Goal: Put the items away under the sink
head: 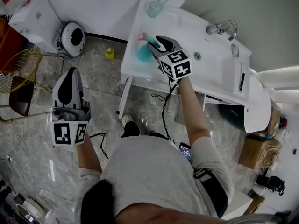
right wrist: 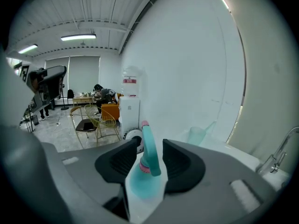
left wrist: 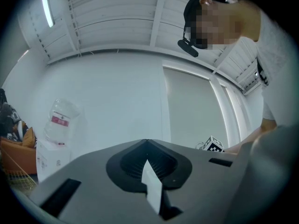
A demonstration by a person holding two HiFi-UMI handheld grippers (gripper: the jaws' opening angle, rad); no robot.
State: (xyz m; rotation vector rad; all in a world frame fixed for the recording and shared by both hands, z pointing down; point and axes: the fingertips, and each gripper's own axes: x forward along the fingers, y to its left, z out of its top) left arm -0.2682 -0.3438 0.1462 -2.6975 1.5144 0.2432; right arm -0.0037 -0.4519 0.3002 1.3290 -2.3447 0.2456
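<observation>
A teal spray bottle with a pink collar is held above the left end of the white sink counter. My right gripper is shut on it; in the right gripper view its body fills the space between the dark pads, and its trigger head sticks up above them. A second, paler spray bottle stands at the counter's back edge. My left gripper hangs over the floor to the left, away from the sink. It is shut with nothing held.
A chrome faucet stands at the counter's right. On the marble floor are a small yellow item, a round white device and a gold wire chair. Cardboard boxes sit at the right. A white dispenser stands by the wall.
</observation>
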